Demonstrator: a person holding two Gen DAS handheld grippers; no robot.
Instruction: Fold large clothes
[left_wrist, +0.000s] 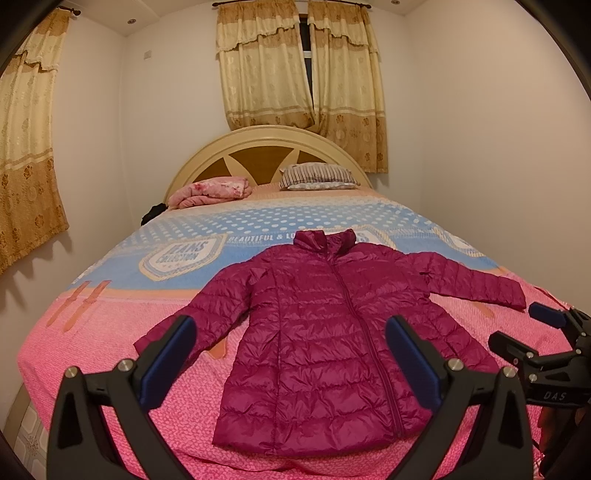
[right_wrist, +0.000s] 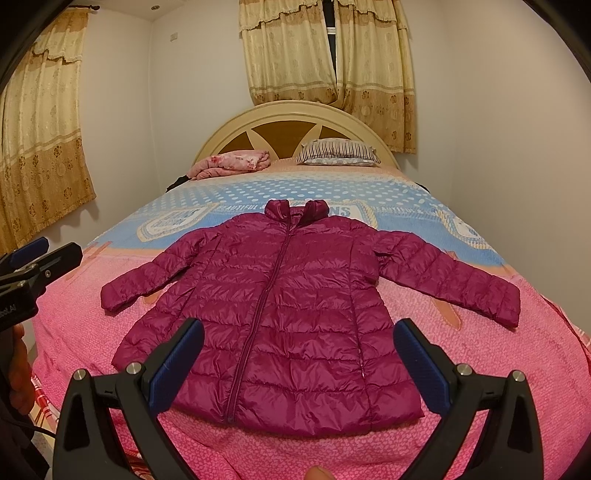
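Note:
A magenta quilted puffer jacket (left_wrist: 325, 332) lies flat and zipped on the bed, collar toward the headboard, both sleeves spread out. It also shows in the right wrist view (right_wrist: 295, 306). My left gripper (left_wrist: 291, 332) is open and empty, held above the jacket's hem near the foot of the bed. My right gripper (right_wrist: 299, 336) is open and empty, also above the hem. The right gripper shows at the right edge of the left wrist view (left_wrist: 546, 332); the left gripper shows at the left edge of the right wrist view (right_wrist: 40, 258).
The bed has a pink and blue bedspread (left_wrist: 110, 332). A folded pink blanket (left_wrist: 210, 190) and a striped pillow (left_wrist: 317, 177) lie by the cream headboard (left_wrist: 266, 144). Walls stand close on both sides, with curtains (left_wrist: 295, 66) behind the bed.

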